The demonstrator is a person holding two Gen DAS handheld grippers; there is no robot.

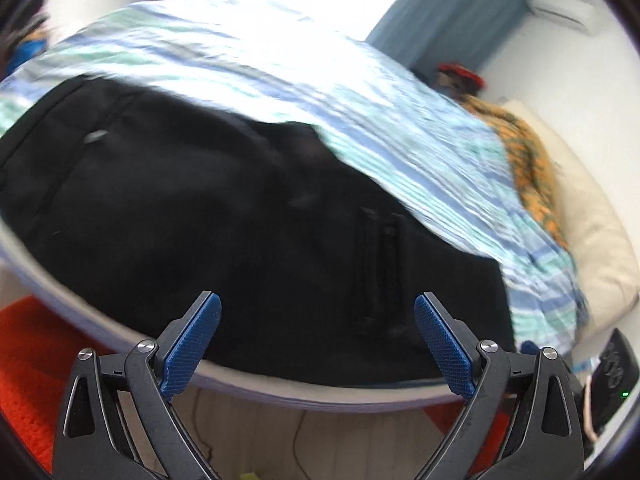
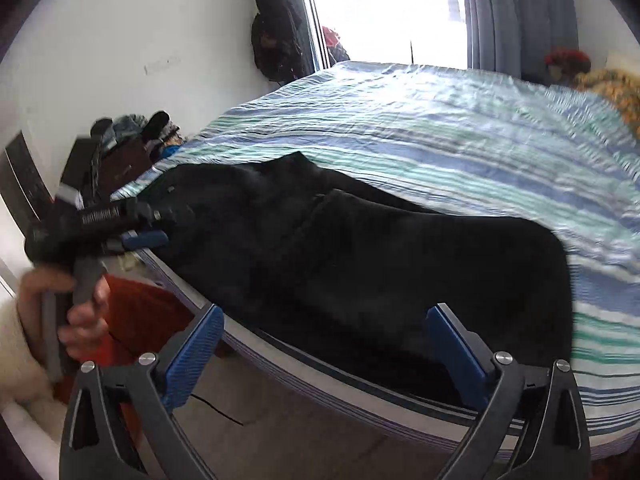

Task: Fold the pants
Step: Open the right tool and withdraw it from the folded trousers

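A bed (image 2: 460, 128) is carrying everything, its blue, green and white striped sheet (image 1: 280, 64) covering the mattress. Black pants (image 2: 360, 264) are lying directly on the sheet along the near edge, spread flat. An orange patterned blanket (image 1: 528, 168) is resting toward the far side, beside a cream pillow (image 1: 592, 240).

Black pants (image 2: 340, 264) are lying flat along the near edge of the bed (image 2: 440, 132), on a blue, green and white striped cover. The right gripper (image 2: 324, 344) is hovering just short of the bed edge — jaws standing wide apart, nothing between them. At left, the left gripper (image 2: 140, 228) is reaching toward the pants' far end, held by a hand (image 2: 80, 312); its jaws are blurred.
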